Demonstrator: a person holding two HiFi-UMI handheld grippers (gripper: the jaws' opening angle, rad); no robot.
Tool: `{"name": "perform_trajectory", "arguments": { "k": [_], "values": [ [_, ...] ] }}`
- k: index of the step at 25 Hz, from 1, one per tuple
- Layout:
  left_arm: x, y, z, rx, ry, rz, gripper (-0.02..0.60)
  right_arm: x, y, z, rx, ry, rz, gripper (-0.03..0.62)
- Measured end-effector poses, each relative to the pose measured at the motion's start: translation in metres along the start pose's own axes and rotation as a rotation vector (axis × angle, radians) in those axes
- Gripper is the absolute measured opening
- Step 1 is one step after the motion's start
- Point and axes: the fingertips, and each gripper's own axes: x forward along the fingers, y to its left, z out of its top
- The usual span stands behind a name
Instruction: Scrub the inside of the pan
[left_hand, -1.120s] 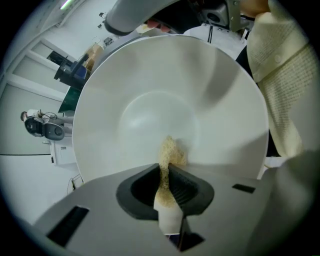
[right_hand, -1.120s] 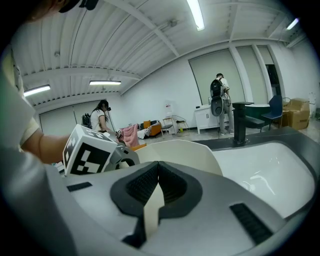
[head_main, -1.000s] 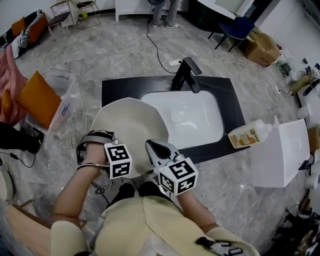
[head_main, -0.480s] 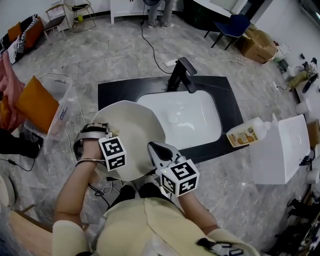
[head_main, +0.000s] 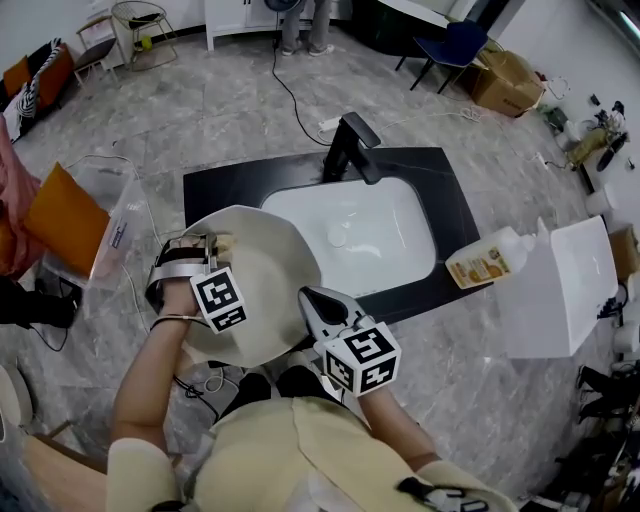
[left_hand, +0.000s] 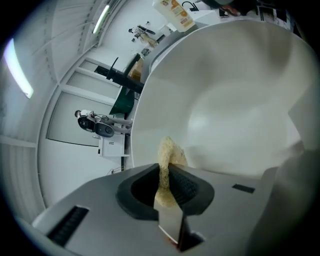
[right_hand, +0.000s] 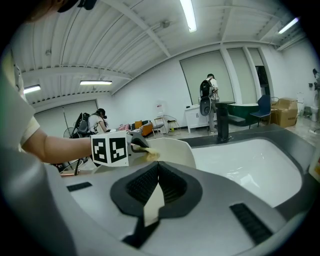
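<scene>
A wide cream pan is held tilted over the black counter's left end, beside the sink. My right gripper is shut on the pan's near right edge, and a thin cream strip shows between its jaws. My left gripper is shut on a yellowish sponge at the pan's far left. In the left gripper view the sponge sticks out of the jaws against the pan's pale inside. The right gripper view shows the pan with the sponge on it.
A white sink with a black faucet is set in the black counter. An orange soap bottle lies at the counter's right corner, next to a white bin. A clear box with an orange cushion stands at left.
My left gripper with the sponge has slid across the pan toward its far left rim. The right gripper has kept its hold on the pan's edge.
</scene>
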Motion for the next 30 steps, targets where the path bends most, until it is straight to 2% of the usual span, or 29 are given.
{"name": "perform_trajectory", "arguments": {
  "k": [7, 14, 17, 23, 26, 30],
  "values": [
    [0.006, 0.018, 0.01, -0.059, -0.056, 0.073, 0.054, -0.011, -0.013, -0.005, 0.024, -0.003, -0.044, 0.015],
    [0.009, 0.024, 0.023, -0.11, -0.102, 0.096, 0.054, -0.019, -0.019, -0.01, 0.041, -0.008, -0.07, 0.015],
    [0.006, 0.02, 0.034, -0.165, -0.149, 0.056, 0.054, -0.021, -0.019, -0.012, 0.044, -0.007, -0.072, 0.015],
    [-0.012, 0.013, 0.048, -0.361, -0.263, -0.081, 0.054, -0.023, -0.018, -0.013, 0.05, -0.009, -0.073, 0.015],
    [-0.014, 0.014, 0.043, -0.434, -0.248, -0.101, 0.054, -0.023, -0.018, -0.014, 0.053, -0.007, -0.072, 0.015],
    [-0.013, 0.008, 0.036, -0.579, -0.217, -0.162, 0.054, -0.022, -0.015, -0.015, 0.053, -0.005, -0.067, 0.015]
  ]
}}
